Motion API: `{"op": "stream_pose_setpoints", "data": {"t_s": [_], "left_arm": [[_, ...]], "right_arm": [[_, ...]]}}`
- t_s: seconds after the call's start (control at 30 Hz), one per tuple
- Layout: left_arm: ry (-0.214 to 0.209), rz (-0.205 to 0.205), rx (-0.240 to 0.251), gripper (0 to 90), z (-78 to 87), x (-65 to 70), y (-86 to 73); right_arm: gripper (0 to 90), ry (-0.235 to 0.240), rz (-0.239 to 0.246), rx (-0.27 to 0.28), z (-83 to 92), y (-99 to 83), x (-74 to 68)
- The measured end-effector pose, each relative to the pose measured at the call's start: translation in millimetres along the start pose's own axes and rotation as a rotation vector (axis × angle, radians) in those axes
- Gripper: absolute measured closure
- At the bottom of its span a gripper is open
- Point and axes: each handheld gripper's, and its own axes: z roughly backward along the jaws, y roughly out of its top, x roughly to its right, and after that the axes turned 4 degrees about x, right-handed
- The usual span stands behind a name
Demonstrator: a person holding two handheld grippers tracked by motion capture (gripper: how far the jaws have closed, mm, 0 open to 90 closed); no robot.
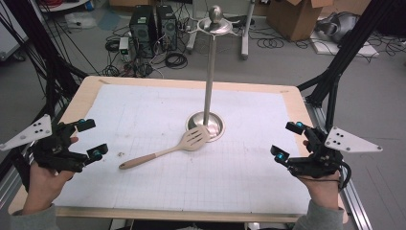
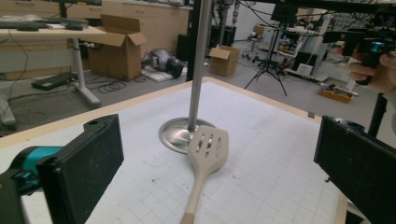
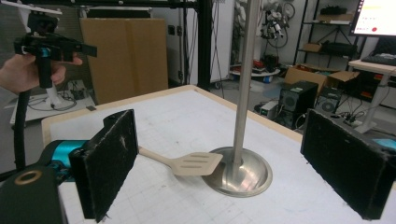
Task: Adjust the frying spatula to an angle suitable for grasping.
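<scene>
Both claws gape wide, holding nothing. A slotted spatula [image 1: 165, 152] lies flat on the surface between left claw [image 1: 91, 139] and right claw [image 1: 286, 140], its head touching the metal stand's base [image 1: 215, 125].

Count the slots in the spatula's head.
4, side by side along the head of the spatula, which rests against the stand's round base. In the left gripper view three show clearly and a fourth faintly; the high view blurs them.

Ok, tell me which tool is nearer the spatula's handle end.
The left tool, at the table's left edge. The spatula lies with its handle tip pointing that way, while its slotted head rests against the stand's base; the right tool is farther off.
</scene>
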Motion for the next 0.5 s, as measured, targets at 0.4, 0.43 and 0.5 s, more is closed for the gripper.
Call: {"op": "stream_pose_setpoints", "data": {"t_s": [0.4,0.43,0.5], "left_arm": [[-0.060,0.057,0.059,1.9,-11.1,-1.7,-3.4],[-0.065,0.052,0.058,1.9,-12.6,-1.3,-3.2],[-0.087,0.051,0.054,1.9,-15.4,-0.4,-3.3]], "right_arm": [[10.1,-0.004,-0.008,0.000,5.9,-2.4,-0.6],[10.2,-0.007,-0.011,-0.002,6.8,-2.5,-0.6],[10.1,-0.011,-0.009,0.000,8.0,-2.8,-0.4]]}}
